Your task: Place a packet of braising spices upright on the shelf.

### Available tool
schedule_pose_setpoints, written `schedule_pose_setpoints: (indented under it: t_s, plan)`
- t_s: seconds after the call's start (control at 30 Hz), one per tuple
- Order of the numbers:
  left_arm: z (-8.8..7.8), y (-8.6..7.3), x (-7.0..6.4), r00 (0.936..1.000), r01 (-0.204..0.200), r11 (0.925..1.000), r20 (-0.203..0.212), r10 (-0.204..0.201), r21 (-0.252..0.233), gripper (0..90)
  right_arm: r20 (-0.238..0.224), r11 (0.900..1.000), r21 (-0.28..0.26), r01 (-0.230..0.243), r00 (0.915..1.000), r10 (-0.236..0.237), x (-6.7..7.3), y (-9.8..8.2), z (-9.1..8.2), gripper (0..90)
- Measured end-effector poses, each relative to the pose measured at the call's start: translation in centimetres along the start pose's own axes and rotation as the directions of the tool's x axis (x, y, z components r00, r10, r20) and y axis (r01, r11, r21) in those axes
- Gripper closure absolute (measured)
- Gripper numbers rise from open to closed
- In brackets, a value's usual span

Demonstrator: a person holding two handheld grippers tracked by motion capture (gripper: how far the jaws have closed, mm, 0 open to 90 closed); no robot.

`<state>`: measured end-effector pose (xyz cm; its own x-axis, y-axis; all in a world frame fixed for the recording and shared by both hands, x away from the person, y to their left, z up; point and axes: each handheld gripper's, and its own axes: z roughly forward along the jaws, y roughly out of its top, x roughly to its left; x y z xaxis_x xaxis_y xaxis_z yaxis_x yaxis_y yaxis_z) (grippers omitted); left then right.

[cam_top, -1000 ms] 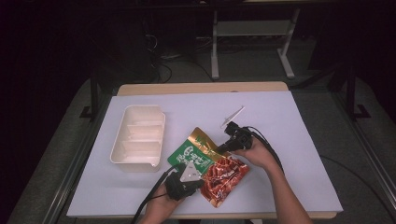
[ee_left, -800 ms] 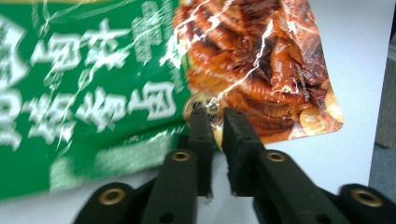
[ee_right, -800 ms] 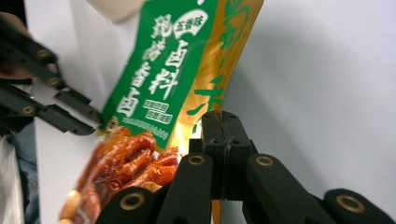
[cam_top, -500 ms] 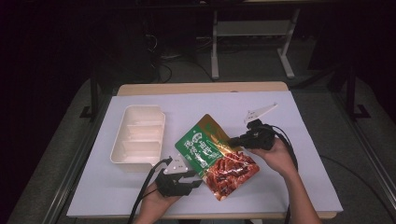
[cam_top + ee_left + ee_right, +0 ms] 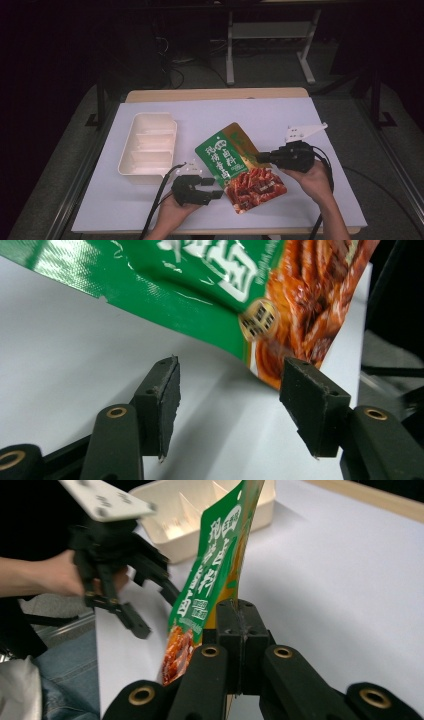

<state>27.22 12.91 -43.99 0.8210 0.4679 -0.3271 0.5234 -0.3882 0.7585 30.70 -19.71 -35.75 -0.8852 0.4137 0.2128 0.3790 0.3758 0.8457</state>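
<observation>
White table (image 5: 320, 120); tray (image 5: 148, 150) left of claw-held, perhaps lifted pouch (image 5: 235, 162).

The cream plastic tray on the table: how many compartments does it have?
3. The cream plastic tray has its compartments in one row along its length: far end, middle, and near end. It lies at the table's left, beside the green and red foil pouch.

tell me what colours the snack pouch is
The snack pouch is green with white lettering at the top and orange-red with a food picture at the bottom; clearest in the high view.

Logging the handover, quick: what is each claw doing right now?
Left claw: open, jaws have just been opening, nothing pinched, green and red pouch just beyond its tips.
Right claw: shut on the pouch's edge.
</observation>
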Motion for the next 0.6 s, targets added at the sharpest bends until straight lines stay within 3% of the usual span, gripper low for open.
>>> schedule_pose_setpoints:
  t_s: [0.03,0.1,0.17,0.27,0.3,0.43,0.6]
  plan:
    - [0.4,0.3,0.3,0.9991,0.015,0.9997,0.041,-0.014,-0.020,43.3,-0.014,1.000,-0.028,0.006,0.9999,-0.007,0.3,-0.2,-0.5,90.0]
    - [0.6,0.4,0.4,0.9979,0.023,0.9992,0.062,-0.021,-0.033,45.5,-0.020,0.999,-0.036,0.007,0.9998,-0.008,0.4,-0.2,-0.6,90.0]
    - [0.7,0.9,0.7,0.9915,0.049,0.9962,0.124,-0.040,-0.072,57.4,-0.029,0.998,-0.055,0.012,0.9995,-0.013,0.7,-0.4,-0.9,90.0]
    - [0.6,1.2,0.8,0.9892,0.058,0.9948,0.139,-0.046,-0.084,68.4,-0.029,0.997,-0.070,0.015,0.9994,-0.017,0.8,-0.7,-1.1,90.0]
    - [0.4,1.3,1.0,0.9859,0.074,0.9929,0.157,-0.059,-0.093,71.9,-0.031,0.997,-0.081,0.014,0.9994,-0.016,0.8,-0.8,-1.2,90.0]
    - [-0.2,1.8,0.5,0.9888,0.060,0.9909,0.143,-0.042,-0.121,82.8,-0.044,0.991,-0.131,0.012,0.9989,-0.018,0.7,-1.1,-1.4,90.0]
    - [-1.5,2.4,0.1,0.9961,0.010,0.9915,0.088,0.002,-0.130,86.3,-0.051,0.987,-0.156,0.024,0.9982,-0.032,0.9,-1.0,-1.4,90.0]
